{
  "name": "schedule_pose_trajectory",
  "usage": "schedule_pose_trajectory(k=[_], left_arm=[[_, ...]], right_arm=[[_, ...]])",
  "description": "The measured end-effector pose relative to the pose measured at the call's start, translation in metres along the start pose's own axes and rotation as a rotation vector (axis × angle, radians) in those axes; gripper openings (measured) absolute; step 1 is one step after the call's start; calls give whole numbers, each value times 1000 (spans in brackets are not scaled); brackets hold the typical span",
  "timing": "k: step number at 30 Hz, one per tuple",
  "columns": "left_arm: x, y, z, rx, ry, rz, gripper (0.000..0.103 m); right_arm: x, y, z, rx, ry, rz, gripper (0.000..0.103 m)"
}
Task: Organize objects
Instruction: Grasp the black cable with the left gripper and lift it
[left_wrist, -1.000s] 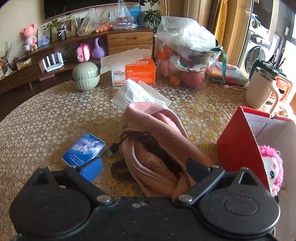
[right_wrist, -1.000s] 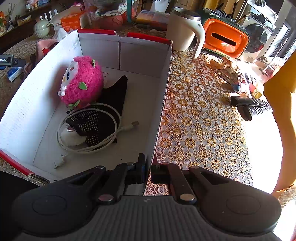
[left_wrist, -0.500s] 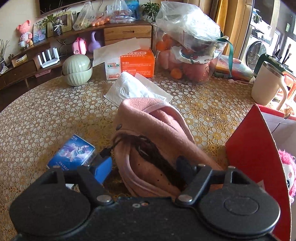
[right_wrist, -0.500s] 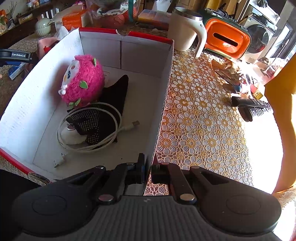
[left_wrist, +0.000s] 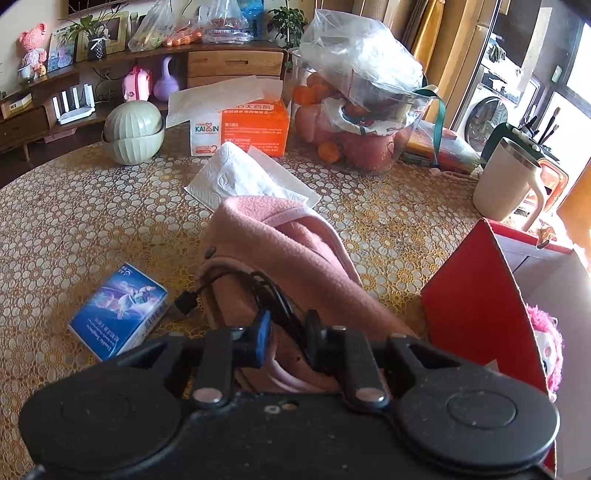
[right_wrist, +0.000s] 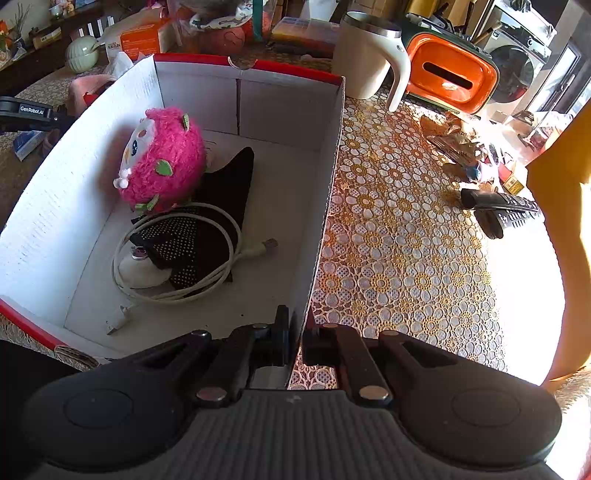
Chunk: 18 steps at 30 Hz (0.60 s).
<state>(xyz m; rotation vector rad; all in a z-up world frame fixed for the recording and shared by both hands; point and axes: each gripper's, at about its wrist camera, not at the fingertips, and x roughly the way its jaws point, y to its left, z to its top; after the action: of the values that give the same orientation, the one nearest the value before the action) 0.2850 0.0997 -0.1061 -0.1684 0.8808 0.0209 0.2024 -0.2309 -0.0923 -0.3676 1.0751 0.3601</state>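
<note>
The left tool (left_wrist: 285, 334) was closed on a black cable (left_wrist: 236, 282) atop the pink cloth (left_wrist: 295, 254); the right tool (right_wrist: 294, 332) was clamped on the box (right_wrist: 325, 199) wall; the lace-patterned surface (left_wrist: 74, 221) carried a mug (left_wrist: 504, 181); wooden shelves (left_wrist: 236, 62) stood behind.

Sun comes in from the right. The table (right_wrist: 517, 314) there glares white. The box (right_wrist: 258, 184) is bright inside. Edges bend round, corners go dark. Both pictures look sharp.

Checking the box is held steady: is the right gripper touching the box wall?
Touching. The right wrist view shows the right gripper shut on the cardboard box wall.
</note>
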Motion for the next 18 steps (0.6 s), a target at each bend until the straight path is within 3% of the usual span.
schedule_pose_trajectory(k=[8,18], left_arm=[[-27,7,-3,12,-8,-11,4],[-79,5,-11,55,-30,-64,3]], right_arm=[[2,0,0,3,3,0,7],[4,1,0,5,6,1,7]])
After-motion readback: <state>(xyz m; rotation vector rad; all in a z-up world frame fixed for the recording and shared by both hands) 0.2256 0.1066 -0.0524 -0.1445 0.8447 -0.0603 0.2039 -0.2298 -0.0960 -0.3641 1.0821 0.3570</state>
